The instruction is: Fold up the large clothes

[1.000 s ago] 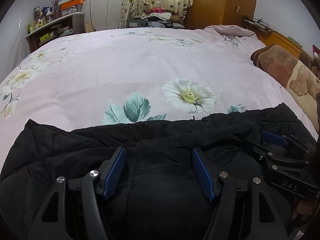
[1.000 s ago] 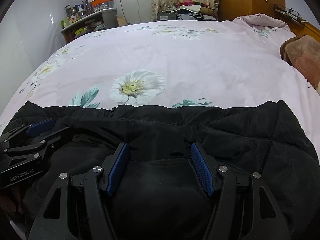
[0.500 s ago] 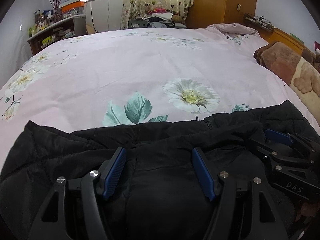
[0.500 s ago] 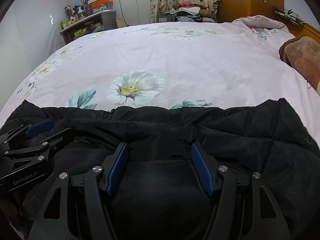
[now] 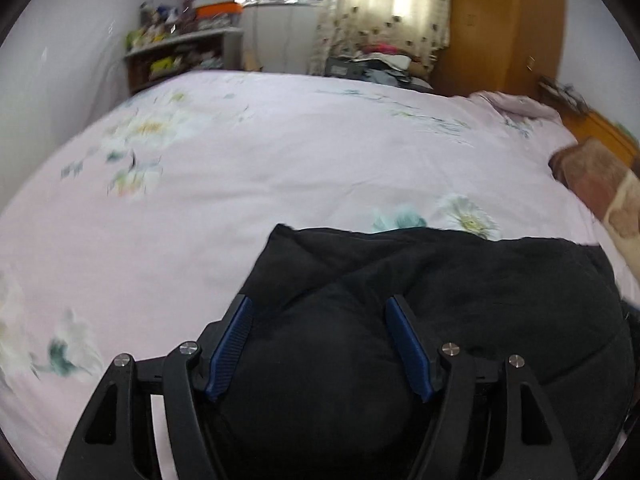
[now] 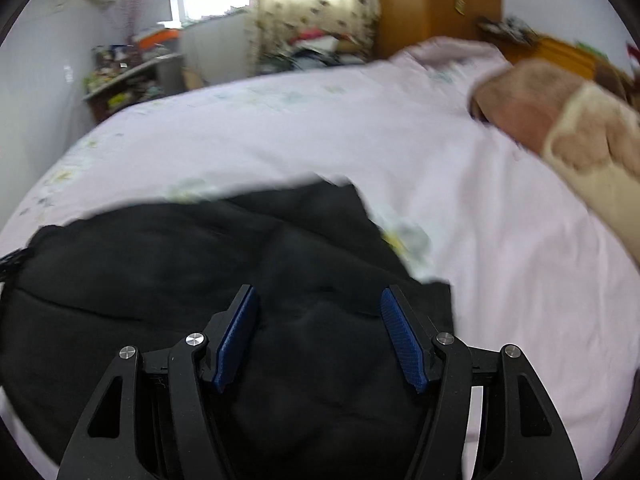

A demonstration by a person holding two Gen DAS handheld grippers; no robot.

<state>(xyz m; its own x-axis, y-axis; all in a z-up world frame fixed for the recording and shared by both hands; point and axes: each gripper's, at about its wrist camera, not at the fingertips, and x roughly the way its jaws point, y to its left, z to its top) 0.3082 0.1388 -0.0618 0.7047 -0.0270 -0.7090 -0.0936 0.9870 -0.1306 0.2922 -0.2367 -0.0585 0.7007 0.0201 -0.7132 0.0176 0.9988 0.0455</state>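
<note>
A black padded jacket lies bunched on the pink floral bed cover. My left gripper is open above the jacket's left part, near its left edge, with black fabric between and under the blue pads. In the right wrist view the jacket fills the lower left. My right gripper is open over its right part, close to its right edge. Whether the pads touch the fabric is unclear. Both views are motion blurred.
A brown and cream blanket lies at the bed's right side. A cluttered shelf stands at the far left, a wooden wardrobe and curtains at the back. Bare bed cover lies right of the jacket.
The two grippers have swung apart: the left towards the jacket's left edge, the right towards its right edge. Neither gripper shows in the other's view now. Both stay open.
</note>
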